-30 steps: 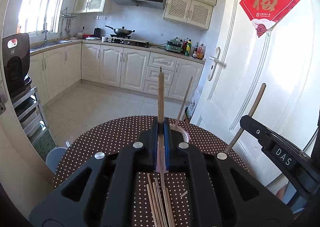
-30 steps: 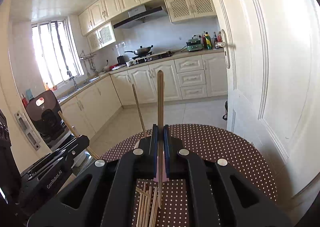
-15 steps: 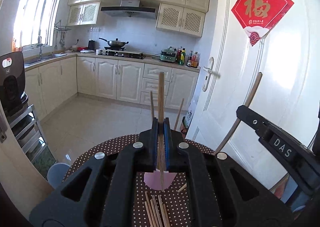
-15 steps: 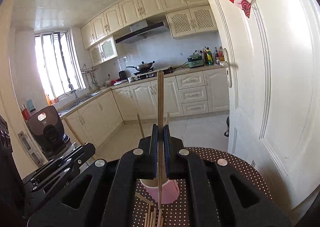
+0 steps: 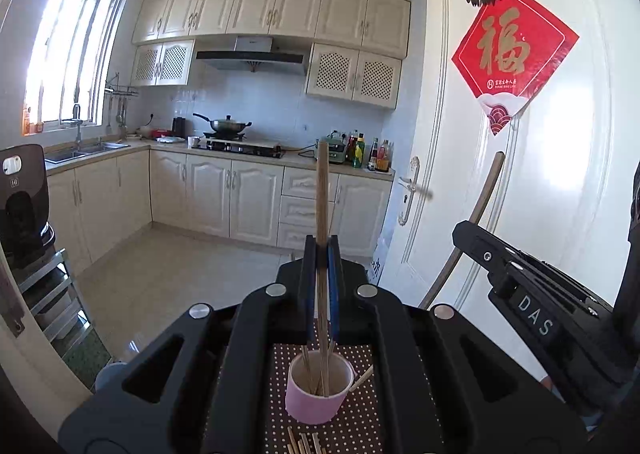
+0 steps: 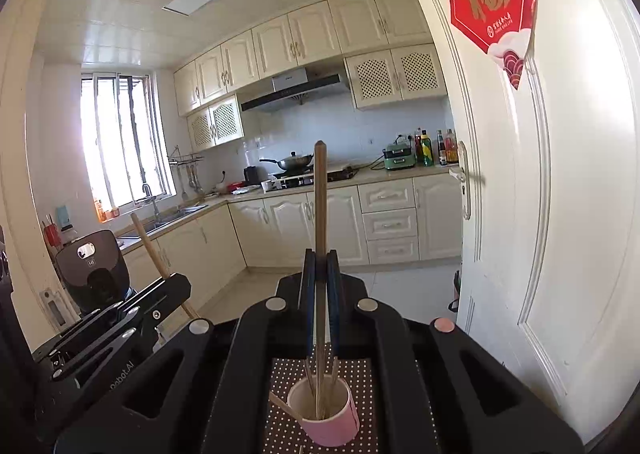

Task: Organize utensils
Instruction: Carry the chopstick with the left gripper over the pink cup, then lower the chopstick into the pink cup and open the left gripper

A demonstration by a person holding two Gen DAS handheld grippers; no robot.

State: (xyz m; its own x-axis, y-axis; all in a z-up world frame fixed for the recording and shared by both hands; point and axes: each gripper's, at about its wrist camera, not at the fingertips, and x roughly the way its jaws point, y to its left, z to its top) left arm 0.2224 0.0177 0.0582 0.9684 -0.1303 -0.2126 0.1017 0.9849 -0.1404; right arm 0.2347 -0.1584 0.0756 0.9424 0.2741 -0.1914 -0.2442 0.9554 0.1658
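My left gripper (image 5: 321, 246) is shut on a wooden chopstick (image 5: 322, 194) that stands upright, its lower end reaching down over the pink cup (image 5: 316, 402) on the dotted brown tablecloth (image 5: 360, 426). The cup holds a few chopsticks. My right gripper (image 6: 320, 258) is shut on another upright chopstick (image 6: 320, 194), whose lower end also hangs over the pink cup (image 6: 330, 420). Each view shows the other gripper beside it: the right gripper (image 5: 528, 286) with its stick, the left gripper (image 6: 120, 326) with its own. Loose chopsticks (image 5: 302, 444) lie on the cloth in front of the cup.
A white door (image 5: 520, 194) with a red paper decoration (image 5: 512, 58) stands close on the right. Beyond the round table lie the tiled kitchen floor (image 5: 168, 274), cream cabinets (image 5: 224, 198) and a dark appliance on a rack (image 5: 24, 206) at left.
Both grippers have risen with their chopsticks. The pink cup and table have dropped lower in both views, and the sticks' lower ends now hang over the cup's mouth.
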